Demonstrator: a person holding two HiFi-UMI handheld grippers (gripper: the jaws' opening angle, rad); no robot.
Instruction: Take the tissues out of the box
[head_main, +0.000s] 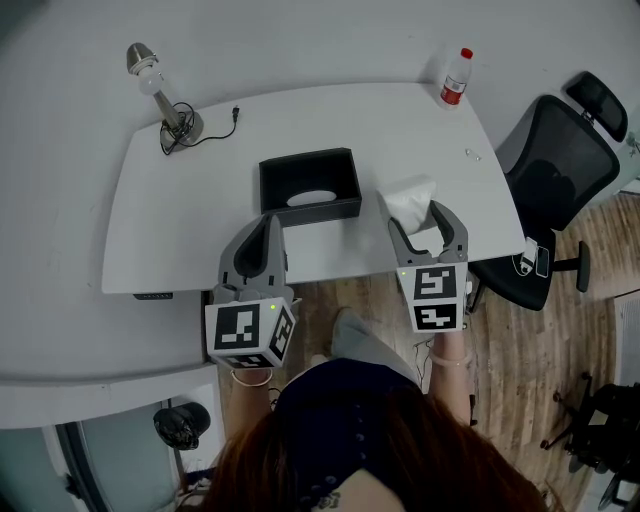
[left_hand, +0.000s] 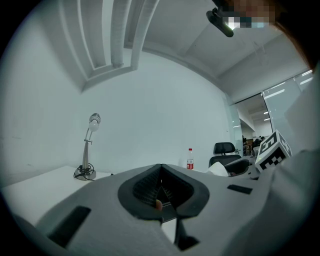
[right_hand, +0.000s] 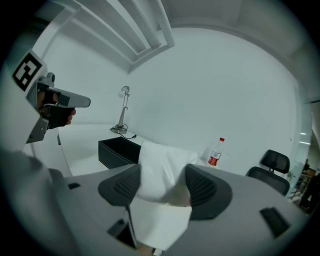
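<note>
A black open box (head_main: 310, 185) stands in the middle of the white table (head_main: 180, 230), with a white oval showing inside it. My right gripper (head_main: 428, 228) hovers just right of the box, shut on a white wad of tissues (head_main: 410, 200). In the right gripper view the tissues (right_hand: 162, 165) fill the gap between both pads, and the box (right_hand: 117, 150) lies behind to the left. My left gripper (head_main: 262, 245) sits at the table's near edge in front of the box, its jaws together and nothing in them (left_hand: 161, 192).
A desk lamp (head_main: 165, 100) with its cable stands at the far left corner of the table. A red-capped bottle (head_main: 456, 77) stands at the far right corner. A black office chair (head_main: 555, 170) is right of the table, over a wooden floor.
</note>
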